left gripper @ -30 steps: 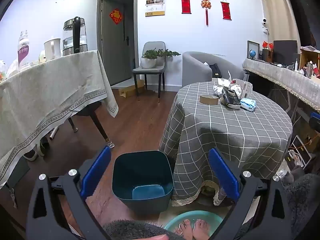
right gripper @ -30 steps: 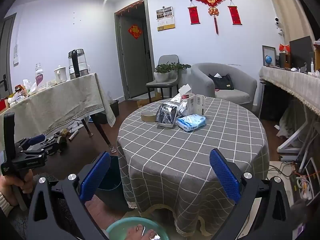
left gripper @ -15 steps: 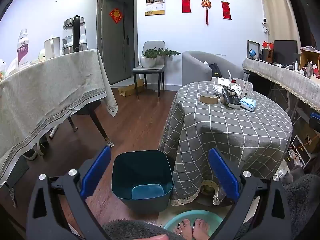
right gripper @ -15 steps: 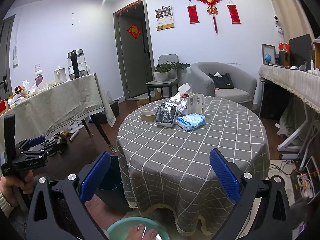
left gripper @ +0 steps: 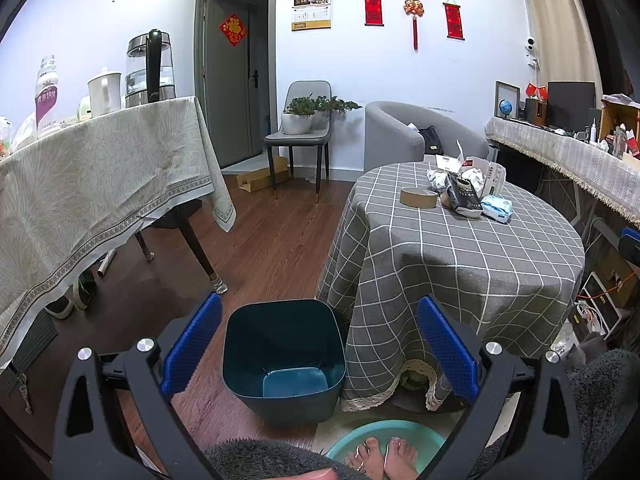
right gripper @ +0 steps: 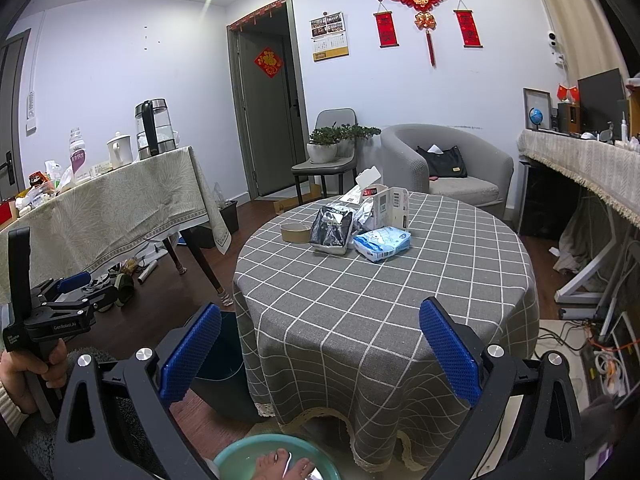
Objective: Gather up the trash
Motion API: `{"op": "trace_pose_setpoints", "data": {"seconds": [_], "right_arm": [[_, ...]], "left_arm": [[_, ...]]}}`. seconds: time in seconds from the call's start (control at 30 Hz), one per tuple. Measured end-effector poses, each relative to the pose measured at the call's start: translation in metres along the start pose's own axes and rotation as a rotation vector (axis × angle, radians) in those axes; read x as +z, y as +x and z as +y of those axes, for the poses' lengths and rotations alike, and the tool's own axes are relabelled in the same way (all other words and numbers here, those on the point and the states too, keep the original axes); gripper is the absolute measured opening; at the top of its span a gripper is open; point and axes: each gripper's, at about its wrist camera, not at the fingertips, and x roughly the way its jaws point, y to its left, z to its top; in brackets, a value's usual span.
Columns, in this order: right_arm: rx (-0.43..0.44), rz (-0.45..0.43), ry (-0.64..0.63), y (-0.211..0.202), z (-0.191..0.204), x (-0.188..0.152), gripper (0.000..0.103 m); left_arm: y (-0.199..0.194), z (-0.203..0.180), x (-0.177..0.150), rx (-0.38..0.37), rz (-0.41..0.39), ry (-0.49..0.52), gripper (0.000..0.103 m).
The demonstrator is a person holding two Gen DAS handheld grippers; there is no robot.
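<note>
The work is at its very beginning, it seems: nothing is picked up yet. The left gripper [left gripper: 318,354] has its fingers spread wide and holds nothing; it looks down toward the dark blue bin [left gripper: 284,354], which stands on the floor just beside the round table [right gripper: 360,304] and looks empty. The right gripper [right gripper: 320,354] is also wide apart and empty, and it points over the near edge of this table.

The trash lies in one group on the far half of the table: a black crumpled bag [right gripper: 331,230], a blue-white packet [right gripper: 382,243] touching it on the right, a white carton [right gripper: 390,208] behind them, and a brown tape roll [right gripper: 295,233] to the left.

Probably the next move is a reach of the right gripper across the table to this group; the packet is the nearest piece. Its soft wrapping needs a grip low across its body.
</note>
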Motion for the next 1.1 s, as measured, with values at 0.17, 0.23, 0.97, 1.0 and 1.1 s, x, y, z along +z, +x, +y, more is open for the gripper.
{"op": "trace_pose_setpoints", "data": {"seconds": [0.17, 0.23, 0.97, 1.0, 1.1], "right_arm": [[0.0, 0.001, -0.001, 0.0005, -0.0006, -0.0003, 0.1], [0.0, 0.0, -0.001, 0.0, 0.0001, 0.0, 0.1], [-0.001, 0.001, -0.002, 0.0006, 0.0013, -0.0001, 0.1], [-0.001, 0.001, -0.002, 0.0008, 0.0007, -0.0006, 0.1], [-0.001, 0.001, -0.002, 0.0007, 0.0011, -0.0003, 0.1]], "left_arm": [[0.0, 0.0001, 0.0, -0.001, 0.001, -0.001, 0.1], [-0.0002, 0.0001, 0.0, -0.001, 0.0, 0.0, 0.1], [0.0021, -0.0013, -0.008, 0.0, 0.003, -0.001, 0.1], [0.0021, -0.0013, -0.008, 0.0, 0.003, -0.001, 0.1], [0.0022, -0.0013, -0.008, 0.0, 0.003, -0.001, 0.1]]}}
